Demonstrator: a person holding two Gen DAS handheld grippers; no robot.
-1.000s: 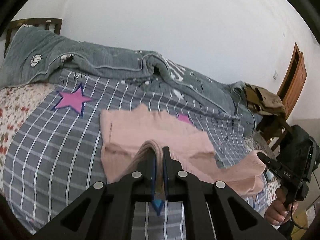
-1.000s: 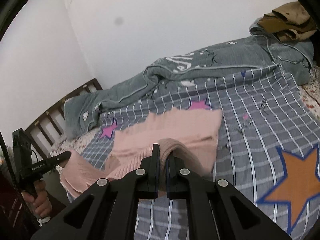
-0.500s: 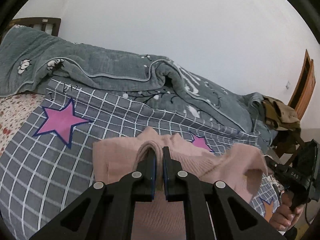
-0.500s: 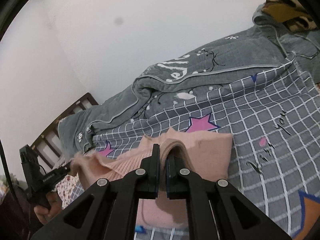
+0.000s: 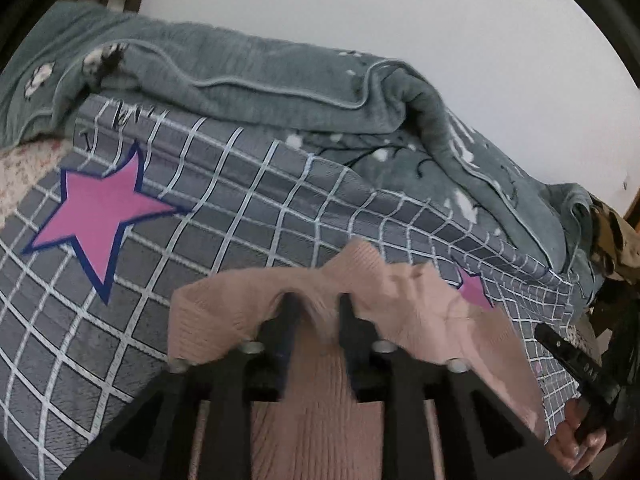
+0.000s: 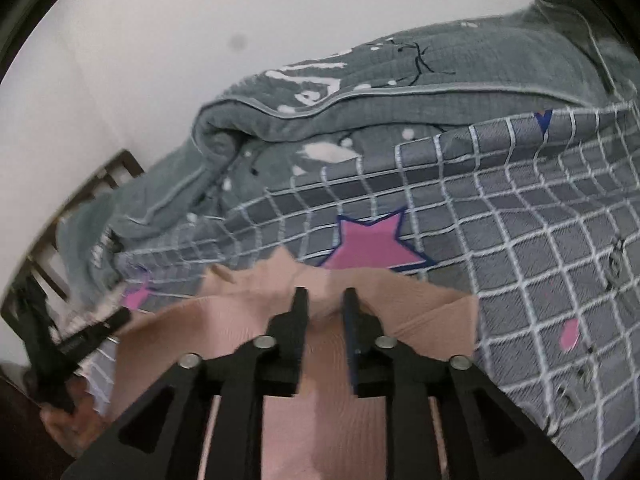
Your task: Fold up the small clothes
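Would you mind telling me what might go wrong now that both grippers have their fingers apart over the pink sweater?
1. The pink sweater is bunched between the open fingers of the left gripper and right gripper; pulling away could snag the knit and undo the fold.
2. Its far edge looks uneven, so the fold may set crooked.
3. The checked blanket is rumpled and may shift underneath.

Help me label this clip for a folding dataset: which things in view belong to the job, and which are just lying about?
Part of the job:
- pink knit garment
- left hand-held gripper, jaws apart
- right hand-held gripper, jaws apart
- checked star-print sheet, the folding surface

Just lying about:
- grey-green quilt, bunched along the wall
- tan clothing at the bed's far end
- wooden bed frame
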